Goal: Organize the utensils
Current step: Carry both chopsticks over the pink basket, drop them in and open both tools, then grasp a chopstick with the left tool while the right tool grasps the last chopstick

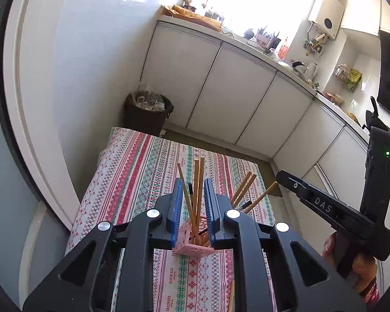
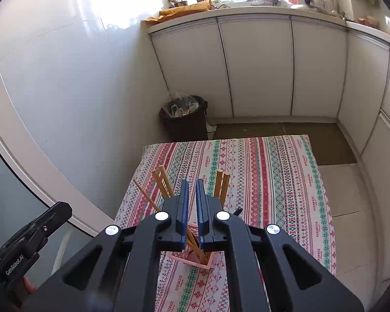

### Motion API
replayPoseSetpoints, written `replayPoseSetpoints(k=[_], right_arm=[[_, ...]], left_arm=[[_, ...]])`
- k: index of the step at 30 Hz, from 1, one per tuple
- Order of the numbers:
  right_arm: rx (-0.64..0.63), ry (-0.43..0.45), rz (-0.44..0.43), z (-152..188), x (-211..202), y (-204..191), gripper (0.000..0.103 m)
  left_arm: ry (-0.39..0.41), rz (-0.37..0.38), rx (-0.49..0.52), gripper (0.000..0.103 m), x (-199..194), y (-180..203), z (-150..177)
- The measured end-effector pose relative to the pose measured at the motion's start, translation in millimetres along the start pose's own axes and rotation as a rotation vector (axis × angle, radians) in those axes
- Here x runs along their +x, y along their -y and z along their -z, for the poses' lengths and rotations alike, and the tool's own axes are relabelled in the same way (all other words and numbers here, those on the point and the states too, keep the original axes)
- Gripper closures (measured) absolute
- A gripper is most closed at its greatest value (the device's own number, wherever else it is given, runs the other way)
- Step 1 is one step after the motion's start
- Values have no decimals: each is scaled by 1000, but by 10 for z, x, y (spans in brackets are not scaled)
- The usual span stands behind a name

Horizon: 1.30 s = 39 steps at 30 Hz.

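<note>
A pink perforated holder (image 1: 192, 244) stands on the patterned tablecloth (image 1: 132, 182) and holds several wooden chopsticks (image 1: 199, 182) that fan upward. My left gripper (image 1: 193, 186) hovers above it, jaws open, with chopsticks standing in the gap and no pad touching them. One loose chopstick (image 1: 232, 295) lies on the cloth near the bottom edge. In the right wrist view the holder (image 2: 195, 257) sits below my right gripper (image 2: 192, 186), whose blue pads are apart by a narrow gap and grip nothing. Chopsticks (image 2: 163, 182) lean out on both sides of it.
A dark bin (image 1: 147, 114) full of rubbish stands on the floor beyond the table, against white cabinets (image 1: 221, 91). The counter above carries kitchen clutter. A white wall (image 2: 52, 91) runs along the table's left. The right gripper's body (image 1: 351, 208) shows at the right of the left wrist view.
</note>
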State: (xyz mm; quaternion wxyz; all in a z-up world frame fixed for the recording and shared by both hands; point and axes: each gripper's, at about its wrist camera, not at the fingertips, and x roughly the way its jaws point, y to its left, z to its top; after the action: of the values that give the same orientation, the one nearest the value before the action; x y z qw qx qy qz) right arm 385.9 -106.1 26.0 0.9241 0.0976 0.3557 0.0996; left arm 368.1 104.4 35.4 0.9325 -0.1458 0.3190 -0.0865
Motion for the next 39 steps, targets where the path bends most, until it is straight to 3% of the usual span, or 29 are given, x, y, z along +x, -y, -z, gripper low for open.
replayPoseSetpoints(k=[8,12,17,21,25,26,32,36,39], right_arm=[[10,20,27,137,-341,88,94],[49,38,42,299,-589,249,67],[93,47,65,565,-873,505,59],[157,67,98,826,-1068,751,33],[206,89,173,1151,-1215,990,10],[211,88,197,1244,-1233,1045,9],[186,-70,342,1901,-1100,1416,9],[192,-225,357,2345,-930,1697,9],[231,-283,361,2553,-836,1879,9]], left_arm=[[-14,4,15,84,-92,72,71],[-39,4,39,80,-154,194,200],[-74,5,59,70,-196,325,401],[-114,9,56,64,-169,364,594],[-168,-6,55,35,-55,418,827],[-191,-13,65,30,4,452,894],[-386,-49,178,17,507,751,1376],[-518,-84,275,13,934,977,1742],[-579,-123,316,13,1207,1093,1963]])
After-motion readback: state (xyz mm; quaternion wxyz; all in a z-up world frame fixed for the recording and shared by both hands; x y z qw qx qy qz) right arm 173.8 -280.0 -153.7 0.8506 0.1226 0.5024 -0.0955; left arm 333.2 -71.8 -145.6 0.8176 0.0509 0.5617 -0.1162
